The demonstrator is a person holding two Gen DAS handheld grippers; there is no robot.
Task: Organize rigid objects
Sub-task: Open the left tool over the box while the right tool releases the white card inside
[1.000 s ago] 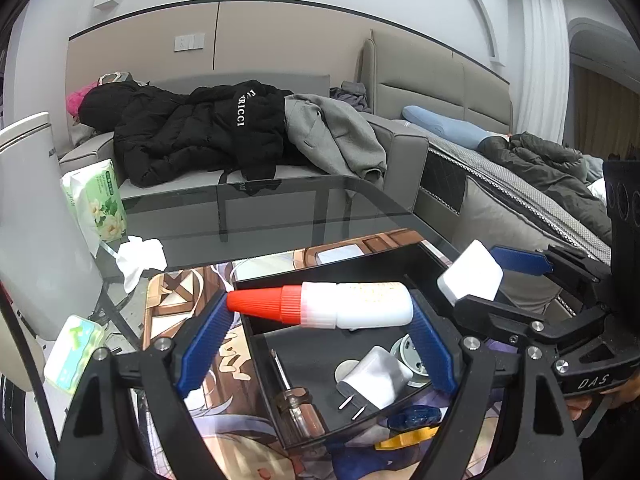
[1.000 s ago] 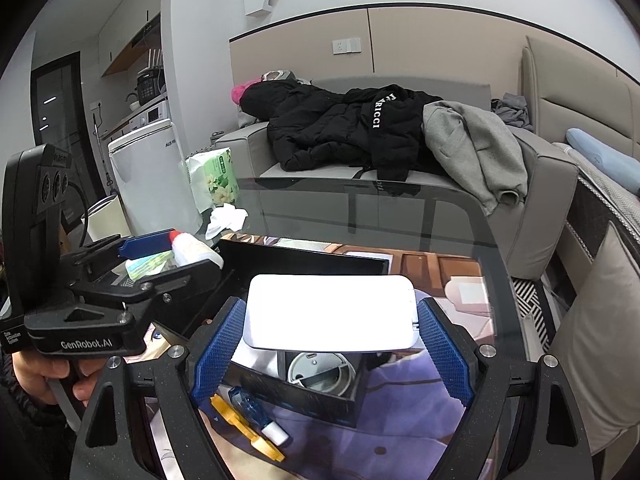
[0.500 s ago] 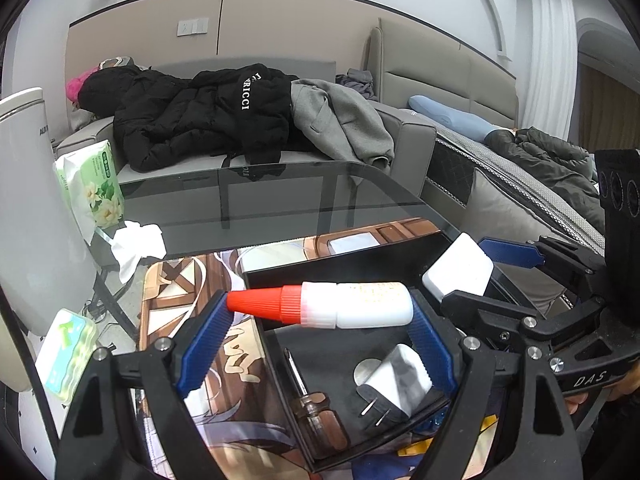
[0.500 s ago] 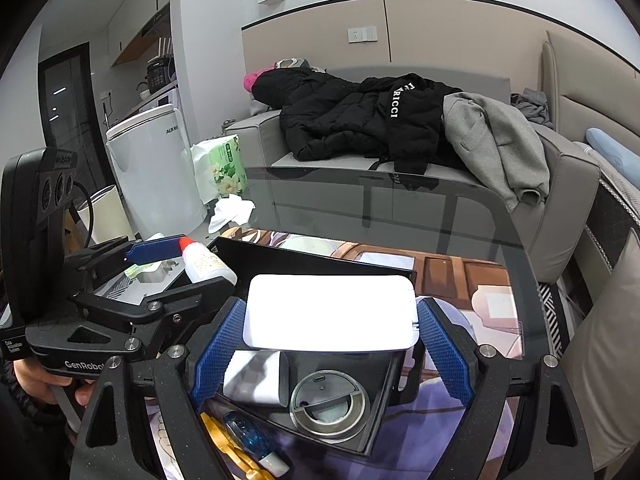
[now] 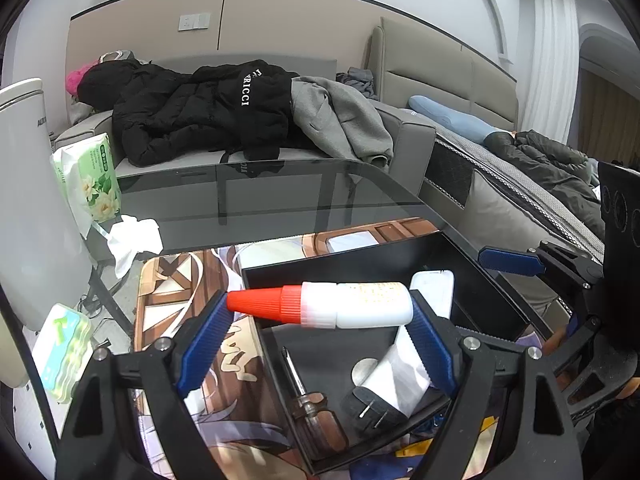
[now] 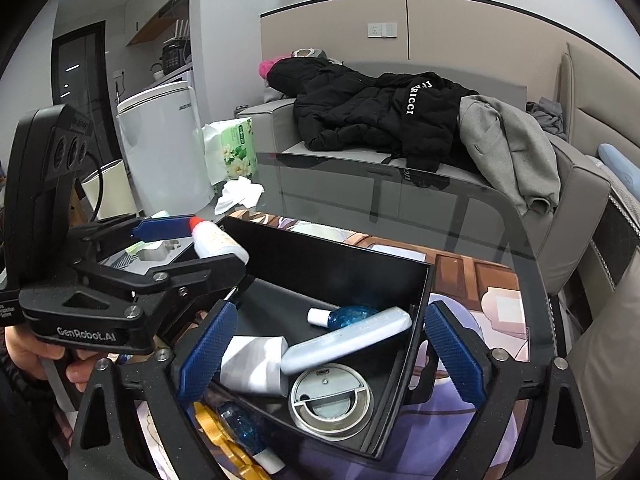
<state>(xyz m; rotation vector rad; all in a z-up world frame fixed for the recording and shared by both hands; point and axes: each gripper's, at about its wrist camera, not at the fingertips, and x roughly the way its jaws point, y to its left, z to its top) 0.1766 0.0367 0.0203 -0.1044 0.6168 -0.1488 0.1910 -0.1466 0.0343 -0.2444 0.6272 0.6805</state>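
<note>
My left gripper (image 5: 320, 320) is shut on a white glue bottle with an orange cap (image 5: 328, 304) and holds it over the left part of the black tray (image 5: 344, 252). It also shows in the right wrist view (image 6: 216, 240). My right gripper (image 6: 332, 344) is open and empty above the tray (image 6: 420, 312). A white flat power bank (image 6: 344, 344) lies tilted in the tray, over a white charger plug (image 6: 252, 364) and beside a round metal lid (image 6: 330, 400) and a blue bottle (image 6: 348, 316). A screwdriver (image 5: 308, 396) lies in the tray too.
The tray sits on a printed mat (image 5: 176, 284) on a dark glass table (image 5: 280, 196). A blue bottle (image 6: 244, 428) and a yellow clip (image 6: 224, 436) lie on the mat in front of the tray. A tissue pack (image 5: 92, 176), crumpled tissue (image 5: 132, 240) and a white appliance (image 6: 164, 144) stand to the left.
My right gripper has opened and let go of the white power bank, which now lies in the tray. My left gripper still holds the glue bottle, a little nearer the tray.
</note>
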